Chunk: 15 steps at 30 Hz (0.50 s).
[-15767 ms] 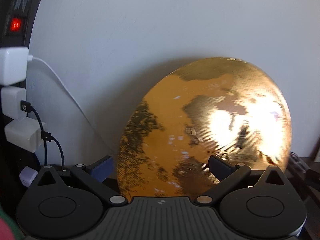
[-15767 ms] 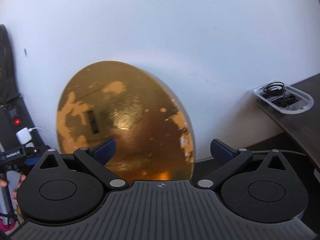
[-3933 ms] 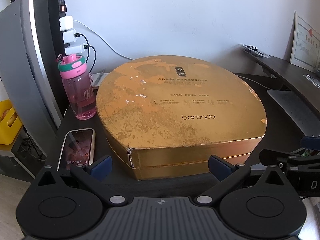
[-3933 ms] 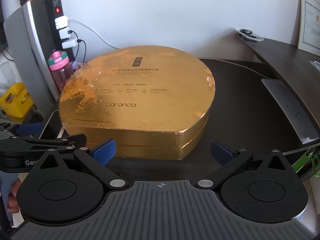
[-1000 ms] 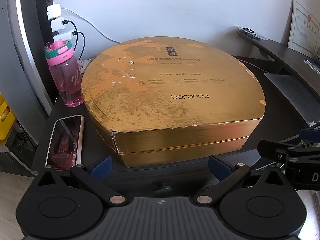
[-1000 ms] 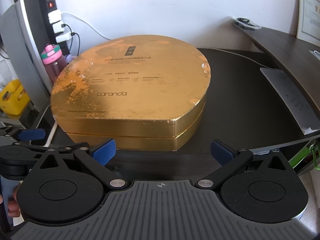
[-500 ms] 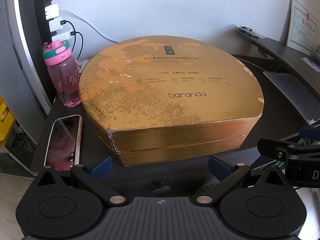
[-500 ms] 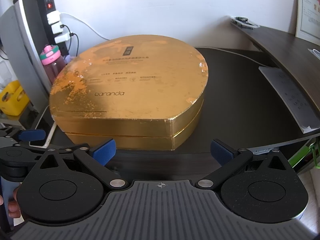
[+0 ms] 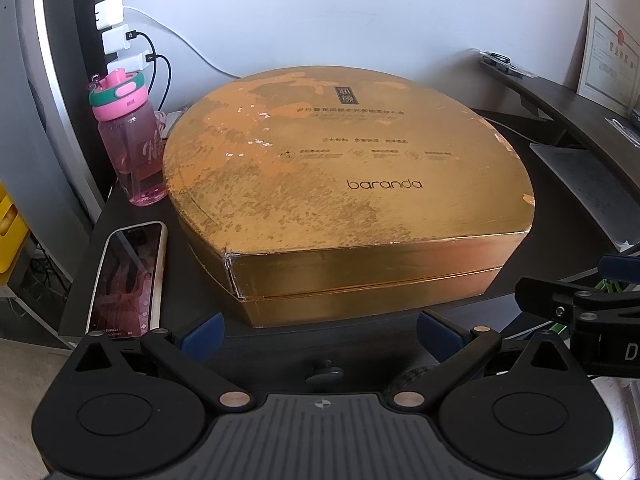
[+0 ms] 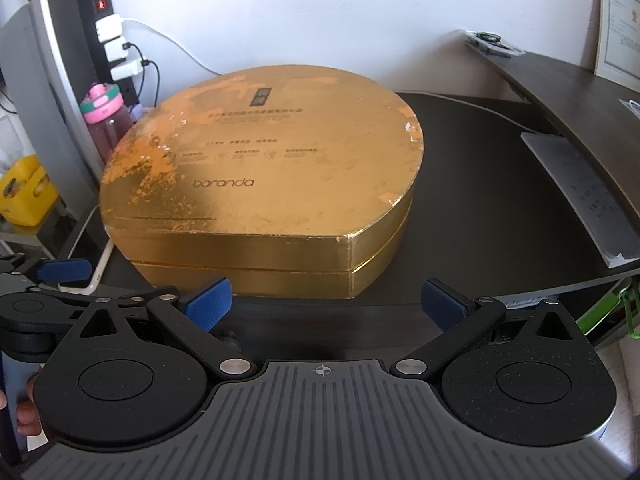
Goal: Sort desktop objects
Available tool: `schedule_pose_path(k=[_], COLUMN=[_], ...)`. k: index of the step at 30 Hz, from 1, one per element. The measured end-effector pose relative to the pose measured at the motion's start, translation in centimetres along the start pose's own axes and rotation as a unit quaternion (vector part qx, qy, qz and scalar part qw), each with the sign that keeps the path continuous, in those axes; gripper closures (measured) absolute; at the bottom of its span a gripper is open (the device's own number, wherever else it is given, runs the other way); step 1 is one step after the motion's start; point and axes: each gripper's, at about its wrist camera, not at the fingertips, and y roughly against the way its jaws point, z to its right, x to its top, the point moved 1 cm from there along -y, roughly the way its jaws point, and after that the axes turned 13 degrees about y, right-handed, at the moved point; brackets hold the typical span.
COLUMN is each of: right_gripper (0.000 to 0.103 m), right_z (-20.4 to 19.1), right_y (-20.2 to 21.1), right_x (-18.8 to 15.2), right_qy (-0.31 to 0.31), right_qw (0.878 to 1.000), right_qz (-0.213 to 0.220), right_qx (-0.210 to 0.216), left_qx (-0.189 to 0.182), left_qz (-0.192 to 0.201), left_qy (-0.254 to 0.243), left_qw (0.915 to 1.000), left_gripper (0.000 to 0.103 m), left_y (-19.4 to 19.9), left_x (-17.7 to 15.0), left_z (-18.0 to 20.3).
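- Flat on the dark desk (image 9: pixel 568 216): a big gold box (image 9: pixel 344 184), lid on, "baranda" printed on top, foil worn to orange in patches.
- Seen from the left wrist camera: left gripper (image 9: pixel 320 334) spread wide, blue-tipped fingers (image 9: pixel 202 334) empty, level with the desk's front edge.
- Ahead of and above those fingertips: the box's straight front wall, close but clear of both pads, wider than the gap between them.
- Off to the right edge of that view: right gripper (image 9: pixel 576 284), only partly in frame.
- Seen from the right wrist camera: right gripper (image 10: pixel 326 304) likewise wide apart and holding nothing.
- Just beyond its left pad: the box's front wall, sitting left of centre; right-hand pad pointing at bare desk past the box's corner.
- Poking in at the left there: left gripper (image 10: pixel 64 270), one blue tip showing beside the box's near-left corner, with fingers of a hand (image 10: pixel 28 416) at the frame edge.
- Left of the box, just beside it: a phone (image 9: pixel 128 280), screen lit, lying flat.
- Behind the phone, upright and close to the box's curved side: a pink bottle (image 9: pixel 134 146) with a green-ringed cap.
- Further back on the left: a power strip (image 9: pixel 102 8) with white chargers plugged in.
- Well apart on the right: a sheet of paper (image 9: pixel 588 188) on the desk.
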Motion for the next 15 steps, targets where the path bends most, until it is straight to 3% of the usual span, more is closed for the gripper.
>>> schedule_pose_path(k=[15], right_gripper=[0.000], right_z=[-0.88], right_y=[-0.57], right_x=[0.41], right_qy=[0.007], right_qw=[1.000], right_qz=[-0.008], right_qx=[0.000], left_qx=[0.001], left_qz=[-0.007], left_qy=[0.008], left_qw=[0.9999], left_gripper=[0.001], left_y=[-0.46], left_x=[0.14], left_z=[-0.80])
